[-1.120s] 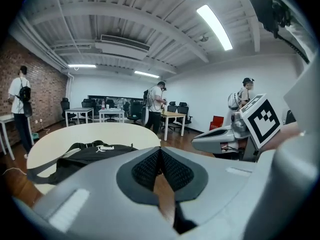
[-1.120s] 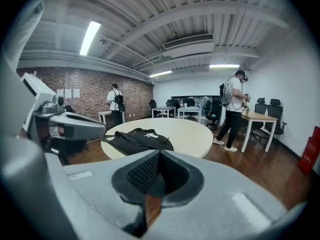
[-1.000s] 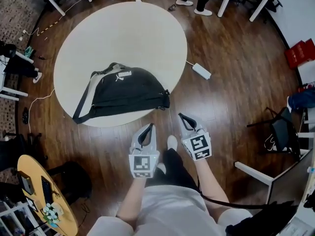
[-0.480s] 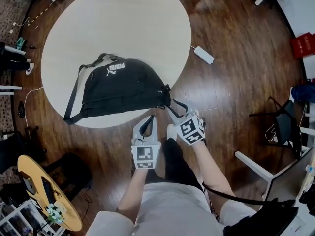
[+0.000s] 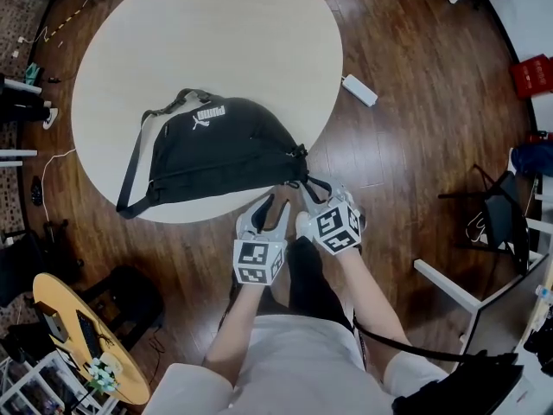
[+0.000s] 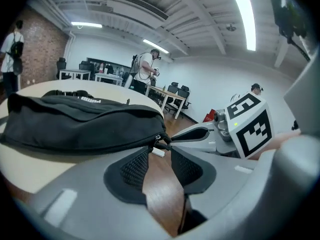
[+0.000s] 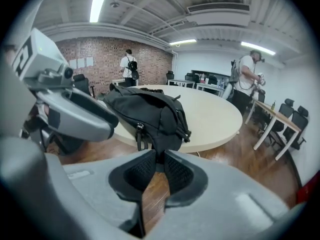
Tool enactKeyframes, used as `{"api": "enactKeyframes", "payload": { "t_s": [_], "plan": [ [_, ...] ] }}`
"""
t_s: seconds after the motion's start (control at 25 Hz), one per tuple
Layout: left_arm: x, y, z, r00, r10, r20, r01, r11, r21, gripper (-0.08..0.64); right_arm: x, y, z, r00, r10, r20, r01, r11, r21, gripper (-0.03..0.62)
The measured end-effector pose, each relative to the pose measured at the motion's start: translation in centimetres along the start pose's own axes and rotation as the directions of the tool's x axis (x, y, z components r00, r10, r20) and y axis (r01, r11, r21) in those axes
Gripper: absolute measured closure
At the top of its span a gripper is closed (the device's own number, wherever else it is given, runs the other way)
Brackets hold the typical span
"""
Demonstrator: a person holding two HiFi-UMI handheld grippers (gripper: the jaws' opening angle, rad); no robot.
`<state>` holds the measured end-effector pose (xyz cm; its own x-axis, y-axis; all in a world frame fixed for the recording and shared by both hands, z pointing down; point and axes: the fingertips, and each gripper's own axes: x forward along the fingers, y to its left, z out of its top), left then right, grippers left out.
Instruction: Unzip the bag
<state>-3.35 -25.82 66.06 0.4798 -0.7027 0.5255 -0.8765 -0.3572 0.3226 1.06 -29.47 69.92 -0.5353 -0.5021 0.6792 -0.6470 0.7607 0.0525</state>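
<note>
- Black bag (image 5: 220, 145) lies on the table (image 5: 216, 33), at its near right edge.
- Anchor step: right tongs (image 5: 309, 194) have just been closing and now pinch the bag's right end.
- Opposite, left tongs (image 5: 271, 207) have just been opening, empty, with the zipper pull (image 6: 156, 138) at their tips.
- Next, probably: clamp the pull, drag it left.

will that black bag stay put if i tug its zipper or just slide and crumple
Probably floppy: the bag is soft fabric, sagging and creased. It likely slides on the smooth table, so its end needs holding. It seems light, since it lies fairly flat.
</note>
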Motion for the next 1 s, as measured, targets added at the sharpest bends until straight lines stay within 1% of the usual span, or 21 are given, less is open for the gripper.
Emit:
{"api": "enactKeyframes", "payload": {
  "t_s": [0.08, 0.16, 0.24, 0.28, 0.32, 0.36, 0.44, 0.52, 0.56, 0.6, 0.64, 0.68, 0.72, 0.76, 0.8, 0.92, 1.0],
  "plan": [
    [-0.3, 0.3, 0.3, 1.0, -0.015, 0.0, 0.015, 0.999, -0.038, 0.393, -0.9, 0.1, 1.3, 1.0, 0.02, -0.005, -0.02, 0.999, 0.045, 0.554],
    [-0.5, 0.6, 1.1, 0.999, -0.027, 0.022, 0.029, 0.996, -0.08, 0.388, -1.9, 0.2, 2.7, 0.999, 0.047, -0.004, -0.046, 0.995, 0.089, 0.555],
    [-0.6, 0.7, 2.1, 0.997, -0.059, 0.055, 0.067, 0.985, -0.159, 0.375, -2.8, 0.4, 3.8, 0.997, 0.072, -0.012, -0.07, 0.99, 0.12, 0.555],
    [-0.5, 0.7, 2.7, 0.994, -0.084, 0.071, 0.097, 0.973, -0.209, 0.371, -3.1, 0.5, 4.2, 0.997, 0.08, -0.018, -0.077, 0.989, 0.127, 0.555],
    [-0.5, 0.6, 3.1, 0.99, -0.115, 0.084, 0.133, 0.956, -0.263, 0.371, -3.5, 0.6, 4.6, 0.996, 0.086, -0.024, -0.082, 0.988, 0.131, 0.555],
    [-0.3, 0.5, 3.5, 0.984, -0.148, 0.097, 0.172, 0.932, -0.32, 0.374, -3.7, 0.7, 4.8, 0.995, 0.09, -0.03, -0.085, 0.987, 0.133, 0.555],
    [-0.1, 0.4, 4.0, 0.969, -0.208, 0.132, 0.245, 0.869, -0.43, 0.369, -4.1, 1.0, 5.0, 0.995, 0.093, -0.044, -0.086, 0.987, 0.134, 0.555],
    [0.1, 0.3, 4.1, 0.954, -0.248, 0.167, 0.299, 0.806, -0.51, 0.353, -4.4, 1.2, 5.0, 0.994, 0.092, -0.055, -0.084, 0.987, 0.135, 0.555],
    [0.3, 0.3, 4.1, 0.949, -0.262, 0.177, 0.316, 0.783, -0.535, 0.35, -4.5, 1.3, 5.0, 0.994, 0.092, -0.059, -0.083, 0.987, 0.137, 0.555],
    [0.4, 0.3, 4.0, 0.945, -0.273, 0.18, 0.327, 0.767, -0.552, 0.348, -4.7, 1.3, 5.0, 0.994, 0.092, -0.063, -0.083, 0.987, 0.138, 0.555],
    [0.5, 0.3, 3.9, 0.943, -0.279, 0.181, 0.332, 0.758, -0.561, 0.348, -4.8, 1.4, 5.0, 0.994, 0.091, -0.067, -0.081, 0.987, 0.137, 0.555],
    [0.6, 0.3, 3.8, 0.942, -0.283, 0.182, 0.335, 0.754, -0.565, 0.365, -4.8, 1.5, 5.0, 0.993, 0.089, -0.073, -0.079, 0.988, 0.136, 0.555],
    [0.6, 0.3, 3.8, 0.941, -0.285, 0.182, 0.338, 0.754, -0.563, 0.404, -4.9, 1.6, 5.0, 0.993, 0.086, -0.077, -0.075, 0.988, 0.136, 0.555],
    [0.6, 0.2, 3.8, 0.941, -0.285, 0.182, 0.337, 0.758, -0.559, 0.469, -4.9, 1.6, 5.0, 0.993, 0.082, -0.081, -0.071, 0.988, 0.137, 0.555],
    [0.6, 0.1, 3.7, 0.943, -0.282, 0.179, 0.333, 0.762, -0.555, 0.491, -4.9, 1.5, 5.0, 0.993, 0.078, -0.084, -0.066, 0.988, 0.139, 0.555],
    [0.1, 0.1, 3.4, 0.945, -0.279, 0.17, 0.326, 0.768, -0.552, 0.502, -4.9, 1.4, 4.9, 0.994, 0.058, -0.095, -0.044, 0.989, 0.141, 0.555],
    [-0.4, 0.4, 3.1, 0.947, -0.283, 0.154, 0.32, 0.777, -0.542, 0.505, -4.9, 1.3, 4.7, 0.994, 0.042, -0.104, -0.027, 0.989, 0.143, 0.555]
  ]
}}
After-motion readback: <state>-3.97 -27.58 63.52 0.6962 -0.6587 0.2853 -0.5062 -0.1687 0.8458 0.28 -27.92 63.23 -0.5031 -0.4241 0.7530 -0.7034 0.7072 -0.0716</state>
